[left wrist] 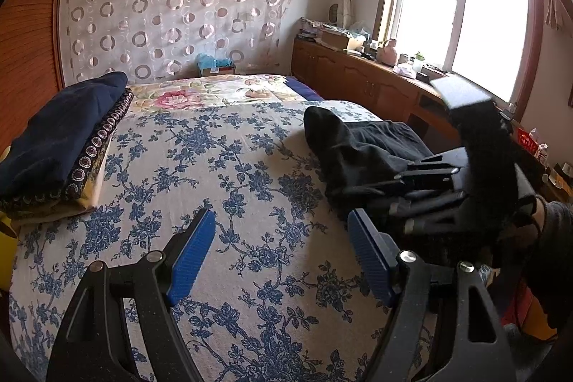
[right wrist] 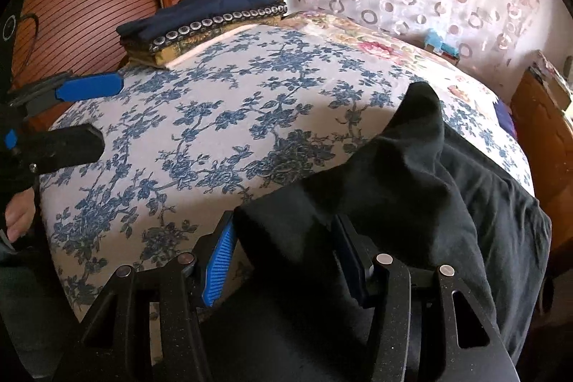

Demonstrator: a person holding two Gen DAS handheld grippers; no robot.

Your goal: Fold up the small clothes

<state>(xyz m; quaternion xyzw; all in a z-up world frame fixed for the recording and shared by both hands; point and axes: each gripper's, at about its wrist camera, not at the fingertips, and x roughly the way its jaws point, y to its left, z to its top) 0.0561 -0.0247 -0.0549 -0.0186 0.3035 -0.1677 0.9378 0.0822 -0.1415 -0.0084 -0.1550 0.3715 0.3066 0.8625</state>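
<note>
Right wrist view, right hand-held gripper (right wrist: 283, 260) spread around black garment (right wrist: 412, 174), floral bedspread (right wrist: 215, 102)

Daylight pours in through the window (left wrist: 462, 13) at the upper right of my left wrist view, blown out to pure white with no detail behind the glass. The bedspread (left wrist: 222, 167) is evenly lit and sharp, with soft shadows falling leftward. In my right wrist view the black garment (right wrist: 412, 174) is so dark its folds barely read. Both views bend strongly toward the edges, with black vignetted corners.
</note>
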